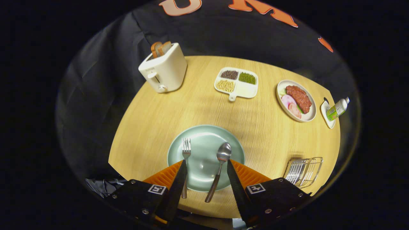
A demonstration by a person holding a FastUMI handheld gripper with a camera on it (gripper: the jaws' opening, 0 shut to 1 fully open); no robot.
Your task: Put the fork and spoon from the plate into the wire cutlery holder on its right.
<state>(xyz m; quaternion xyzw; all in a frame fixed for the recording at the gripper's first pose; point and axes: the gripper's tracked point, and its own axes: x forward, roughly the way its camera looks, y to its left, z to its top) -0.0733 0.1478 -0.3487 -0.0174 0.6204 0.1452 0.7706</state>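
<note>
Hovering above the near edge of the desk [255, 127], the tool [204, 164] has its fingers spread wide and grips nothing. Between them lies the green plate [204, 140], with the fork [186, 151] beside the left finger and the spoon [220, 166] close to the right one, both with handles pointing back toward the tool. The wire cutlery holder [303, 171] sits to the right of the plate, well apart from it, and looks empty. By my reading nothing is done yet: both utensils remain to be picked up and carried over, one after the other
</note>
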